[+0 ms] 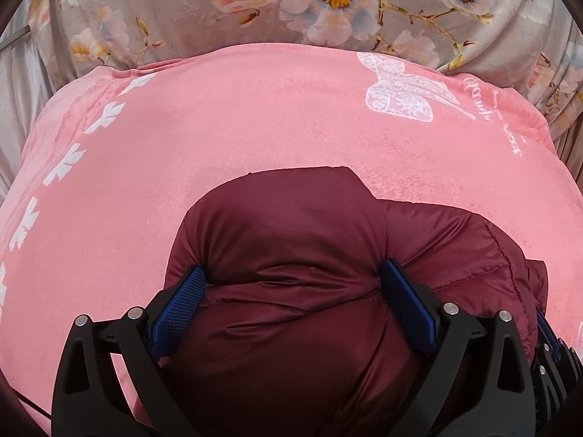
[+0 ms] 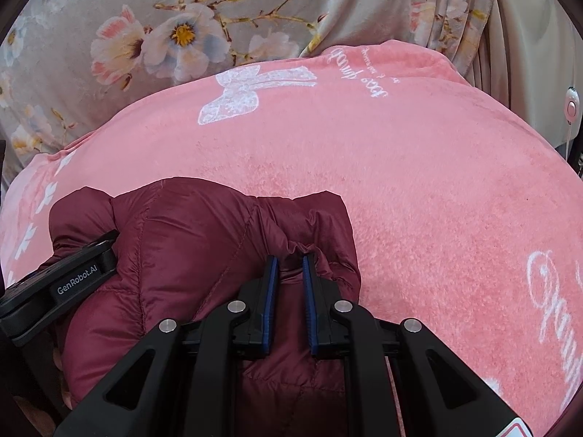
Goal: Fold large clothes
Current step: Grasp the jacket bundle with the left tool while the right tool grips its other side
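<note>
We are keeping the maroon jacket bunched on the pink blanket. Our left gripper is standing w/ jaws spread wide around a puffy fold. Our right gripper is pinching a jacket edge.

Left gripper: black angular frame, silver round screws.
Left pads: blue, fine dotted texture.
Right gripper: black linkage, thin blue pads.
Marking: white "GenRobot.AI" lettering on left gripper's side.
</note>
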